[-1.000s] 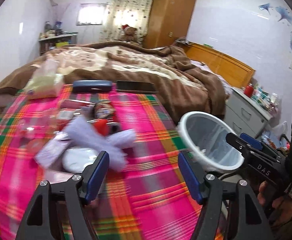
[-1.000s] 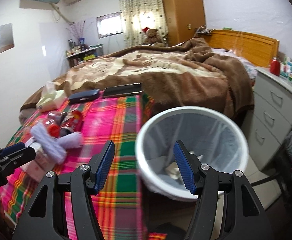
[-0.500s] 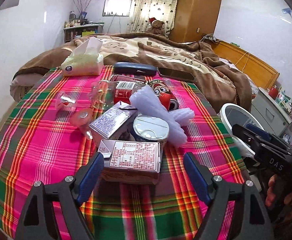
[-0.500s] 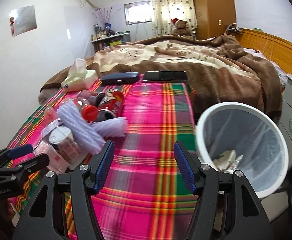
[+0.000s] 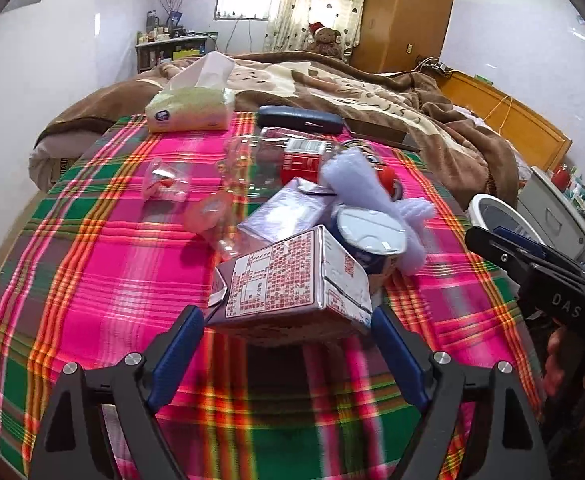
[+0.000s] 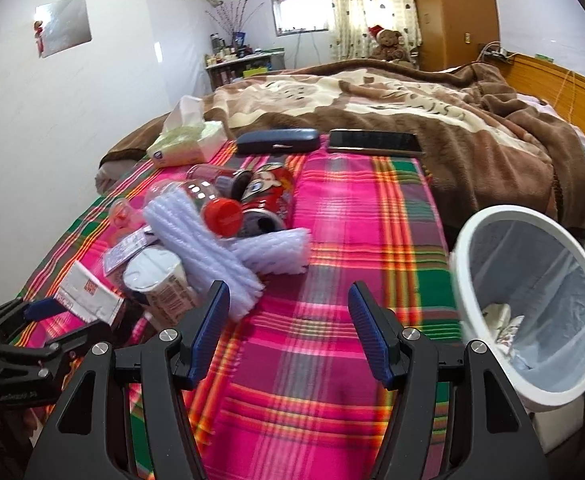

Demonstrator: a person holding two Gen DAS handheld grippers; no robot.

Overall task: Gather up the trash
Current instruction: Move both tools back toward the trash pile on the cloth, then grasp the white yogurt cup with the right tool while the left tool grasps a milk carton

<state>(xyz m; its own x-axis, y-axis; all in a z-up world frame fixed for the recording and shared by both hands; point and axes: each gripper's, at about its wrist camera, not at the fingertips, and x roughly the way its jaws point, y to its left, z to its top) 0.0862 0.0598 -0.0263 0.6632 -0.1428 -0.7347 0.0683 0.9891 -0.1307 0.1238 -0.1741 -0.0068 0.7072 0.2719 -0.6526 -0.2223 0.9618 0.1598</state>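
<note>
Nearby, tissue pack [image 5: 190,114] behind carton [image 5: 292,280]

A: What differs on the left?
B: The left gripper [image 5: 286,334] swings off the bin [image 5: 500,216] to the carton [image 5: 292,280]; its jaws have just been opening, nothing between them

A: The right?
B: The right gripper [image 6: 288,334] leaves the bin for the cloth [image 6: 356,216]
</note>
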